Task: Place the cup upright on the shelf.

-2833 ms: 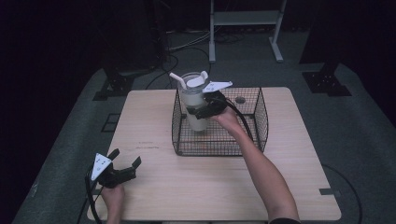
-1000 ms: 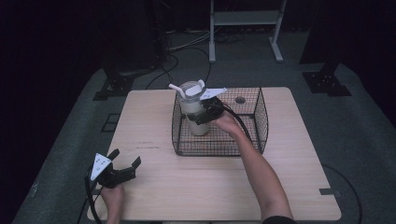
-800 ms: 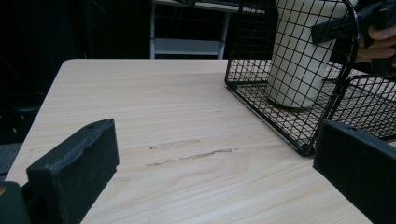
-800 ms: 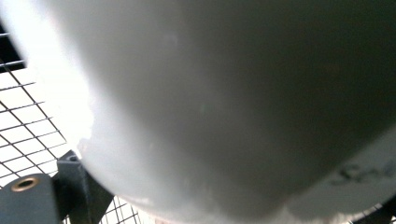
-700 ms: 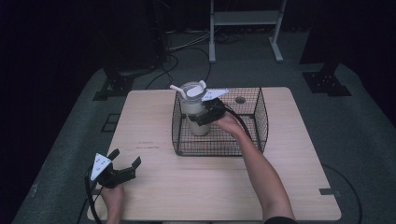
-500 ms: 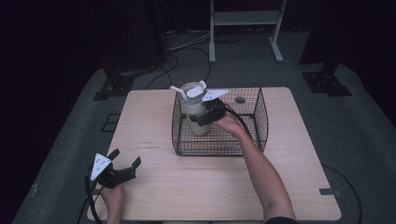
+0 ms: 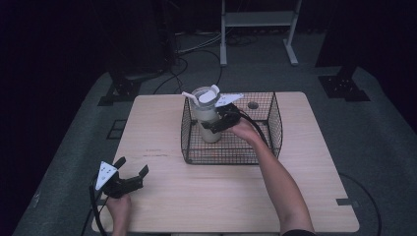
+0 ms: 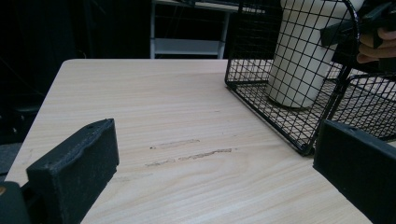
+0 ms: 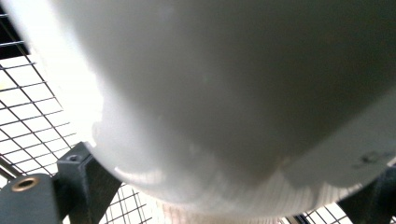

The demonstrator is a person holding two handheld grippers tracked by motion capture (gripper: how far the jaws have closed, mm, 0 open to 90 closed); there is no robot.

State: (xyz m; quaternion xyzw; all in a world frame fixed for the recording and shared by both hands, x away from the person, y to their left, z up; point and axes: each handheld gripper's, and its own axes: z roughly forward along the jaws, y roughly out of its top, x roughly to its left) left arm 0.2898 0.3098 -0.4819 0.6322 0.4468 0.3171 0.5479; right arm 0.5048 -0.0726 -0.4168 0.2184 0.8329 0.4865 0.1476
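Observation:
A white tumbler (image 7: 206, 117) with a lid and a straw stands in the back left part of a black wire basket (image 7: 231, 158) on the wooden table (image 7: 196, 196). My right gripper (image 7: 215, 123) is inside the basket, shut on the tumbler's side. In the right gripper view the tumbler (image 9: 233, 93) sits pressed between the two jaws. My left gripper (image 7: 132, 166) rests open near the table's front left corner, holding nothing. From the left gripper view, the tumbler (image 8: 299, 56) rests on the floor of the basket (image 8: 261, 100), leaning slightly.
A round hole (image 7: 253, 104) in the tabletop lies behind the basket. Beyond the table stand a metal frame (image 7: 255, 19), black stand bases (image 7: 120, 91) and loose cables on the floor. Bare wood stretches between the left gripper and the basket.
The right gripper has lowered the tumbler deeper into the basket over the last seconds; in the last half second it barely shifts. The left gripper stays put.

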